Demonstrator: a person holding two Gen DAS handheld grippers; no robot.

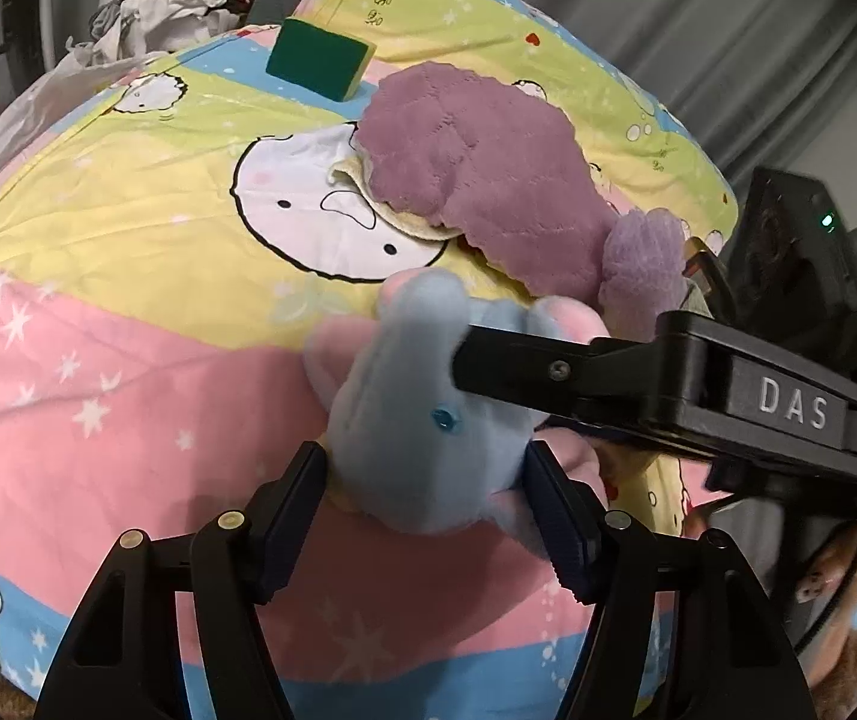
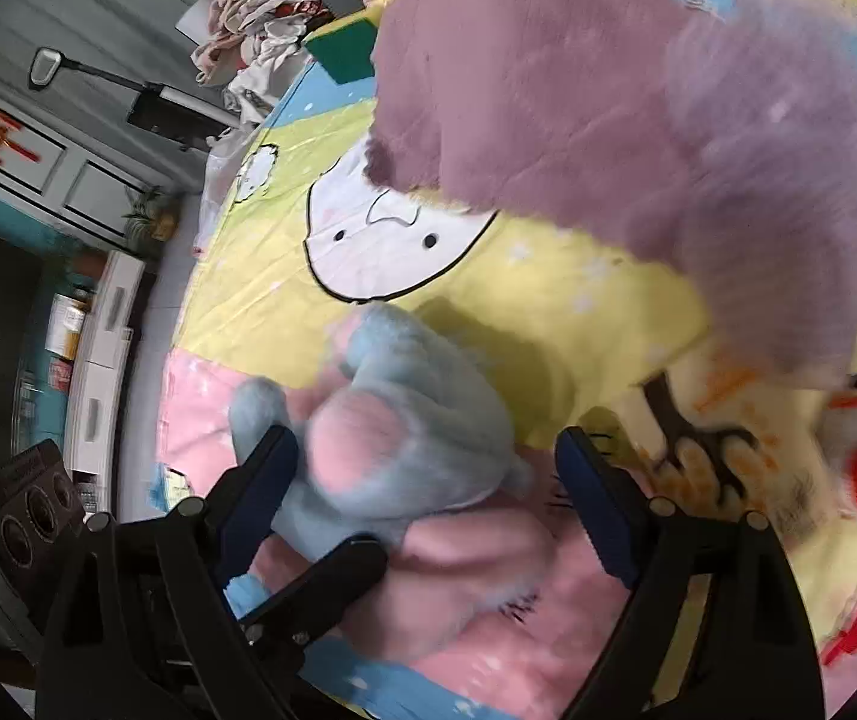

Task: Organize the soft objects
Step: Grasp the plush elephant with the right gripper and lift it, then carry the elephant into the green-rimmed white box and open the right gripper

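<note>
We judge the blue plush toy (image 1: 422, 438) light and squashy (no firm edges), so our left tongs (image 1: 425, 498) pinch its body while the right tongs (image 2: 428, 480) stand spread around it.

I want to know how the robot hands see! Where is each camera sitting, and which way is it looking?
Left wrist view: sits on the left gripper, looking down its fingers at the blue plush elephant squeezed between them; the right gripper reaches in from the right.
Right wrist view: sits on the right gripper, looking down over the same elephant; one finger of the left gripper pokes in from below.
Both share the elephant, the purple cloth, the green sponge and the cartoon bedspread.
</note>
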